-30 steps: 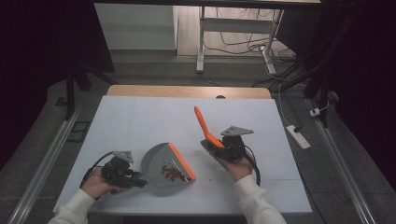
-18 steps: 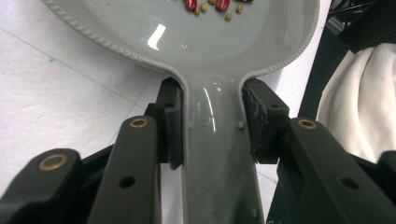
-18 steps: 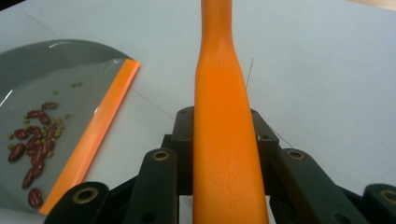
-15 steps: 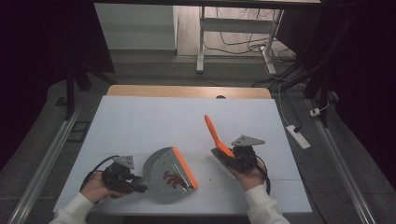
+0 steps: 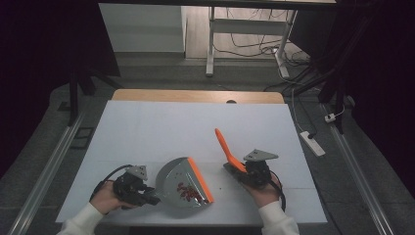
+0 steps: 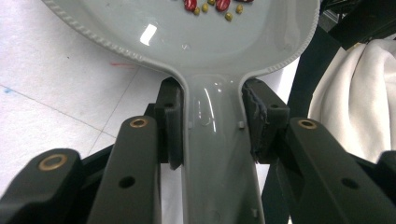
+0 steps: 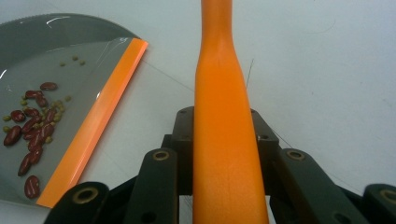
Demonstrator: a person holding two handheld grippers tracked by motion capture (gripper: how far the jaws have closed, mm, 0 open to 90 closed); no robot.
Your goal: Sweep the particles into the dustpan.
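Observation:
A grey dustpan (image 5: pixel 182 183) with an orange front lip (image 5: pixel 200 180) lies on the white table near its front edge. Red beans and small green ones (image 5: pixel 188 192) sit inside it. My left gripper (image 5: pixel 147 195) is shut on the dustpan's grey handle (image 6: pixel 217 154); the pads press both sides of it. My right gripper (image 5: pixel 243 170) is shut on an orange brush handle (image 5: pixel 224 146), which points up and away over the table. In the right gripper view the orange handle (image 7: pixel 224 140) runs between the jaws, with the dustpan (image 7: pixel 56 70) and its beans (image 7: pixel 32 121) at the left.
The white table top (image 5: pixel 166 127) has a wooden strip along its far edge. A few loose beans (image 5: pixel 220 182) lie between dustpan and right gripper. A power strip (image 5: pixel 311 143) lies on the floor to the right. A white sleeve (image 6: pixel 350 102) shows beside the left gripper.
The right gripper has carried the orange brush to the right and nearer the front edge. The dustpan and the left gripper have shifted slightly, staying near the front left.

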